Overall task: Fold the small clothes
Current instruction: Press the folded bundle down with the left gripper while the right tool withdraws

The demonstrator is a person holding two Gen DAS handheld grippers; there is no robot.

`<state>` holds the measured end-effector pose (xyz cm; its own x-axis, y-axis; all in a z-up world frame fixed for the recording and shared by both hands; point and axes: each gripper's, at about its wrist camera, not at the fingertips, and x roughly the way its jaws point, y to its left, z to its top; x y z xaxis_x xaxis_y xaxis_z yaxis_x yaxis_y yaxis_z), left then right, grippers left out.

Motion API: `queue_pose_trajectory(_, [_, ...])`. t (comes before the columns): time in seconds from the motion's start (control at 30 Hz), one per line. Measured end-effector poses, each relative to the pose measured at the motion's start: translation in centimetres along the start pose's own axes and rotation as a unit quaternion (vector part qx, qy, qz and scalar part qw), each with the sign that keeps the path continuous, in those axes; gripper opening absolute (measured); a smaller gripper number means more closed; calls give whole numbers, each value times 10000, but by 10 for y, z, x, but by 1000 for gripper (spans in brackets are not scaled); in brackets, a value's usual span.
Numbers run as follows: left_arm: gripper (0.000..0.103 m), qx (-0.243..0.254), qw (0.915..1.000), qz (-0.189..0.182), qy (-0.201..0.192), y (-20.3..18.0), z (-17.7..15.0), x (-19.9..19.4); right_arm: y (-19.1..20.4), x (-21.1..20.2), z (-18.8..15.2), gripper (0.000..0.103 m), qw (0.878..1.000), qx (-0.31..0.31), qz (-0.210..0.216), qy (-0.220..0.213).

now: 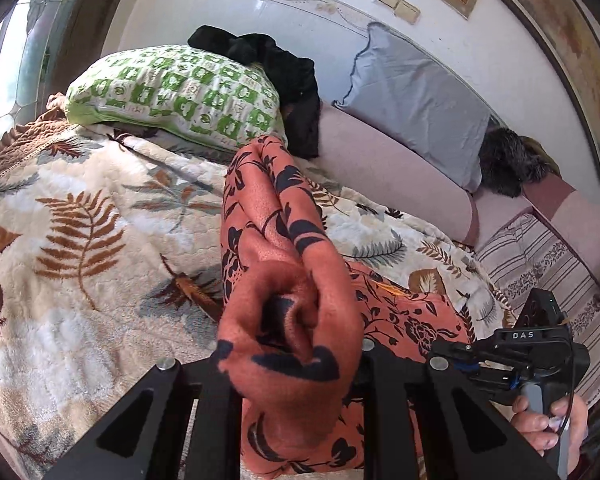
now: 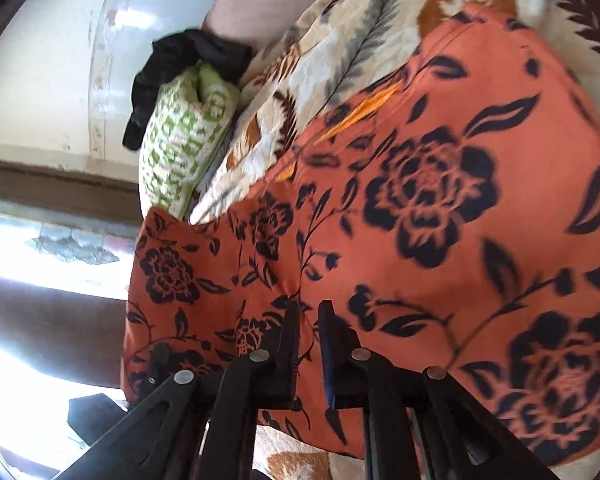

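Left gripper (image 1: 292, 360) clamped on bunched orange black-floral cloth (image 1: 272, 240), lifted centre frame for fold; right gripper (image 2: 309, 320) pinches cloth edge, lower centre, over leaf-print blanket (image 1: 80, 208).

"DAS" in white on right gripper (image 1: 518, 354) top.

A matt, finely grained orange floral cloth (image 1: 284, 264) is seen on a plush, fleecy leaf-print blanket (image 1: 80, 216); the wall tiles (image 1: 260, 16) are glossy.
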<state>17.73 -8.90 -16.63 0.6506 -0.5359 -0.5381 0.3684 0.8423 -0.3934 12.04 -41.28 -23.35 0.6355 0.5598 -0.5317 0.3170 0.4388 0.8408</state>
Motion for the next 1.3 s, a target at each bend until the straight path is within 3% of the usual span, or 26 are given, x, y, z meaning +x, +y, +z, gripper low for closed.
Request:
queue_pose_trajectory(0.27, [18, 651, 9968, -40, 461, -83, 3, 31, -68, -76, 29, 14, 9932, 849, 415, -677])
queue_pose_trajectory(0.4, [18, 1190, 9869, -117, 1082, -144, -19, 69, -78, -79, 37, 17, 9860, 1002, 1295, -318])
queue_pose_trajectory(0.47, [18, 1407, 9791, -87, 1466, -167, -37, 90, -77, -71, 41, 56, 9782, 1102, 1761, -82])
queue_pose_trajectory(0.5, [18, 1473, 9752, -55, 1650, -174, -48, 98, -75, -65, 44, 90, 9773, 1135, 1791, 9])
queue_pose_trajectory(0.53, [18, 1522, 9721, 25, 1787, -177, -57, 104, -71, -58, 46, 91, 9776, 1132, 1774, 22])
queue_pose_trajectory(0.67, [18, 1741, 9690, 176, 1743, -176, -73, 98, -67, -35, 60, 90, 9718, 1215, 2017, 109])
queue_pose_trajectory(0.83, [19, 1769, 9688, 108, 1730, -174, -64, 89, -64, -10, 70, 78, 9805, 1218, 1515, 308])
queue_pose_trajectory(0.93, [19, 1952, 9664, 181, 1660, -178, -67, 86, -51, 3, 73, 54, 9827, 976, 1498, 490])
queue_pose_trajectory(1.03, [19, 2080, 9644, 206, 1621, -183, -69, 84, -43, 17, 82, 23, 9908, 605, 1081, 548])
queue_pose_trajectory(1.13, [19, 2128, 9648, 120, 1543, -193, -66, 80, -37, 12, 89, 20, 9922, 362, 1091, 489])
queue_pose_trajectory(1.3, [19, 2056, 9644, -381, 1620, -227, -60, 85, -33, -35, 102, 18, 9921, -39, 1251, -112])
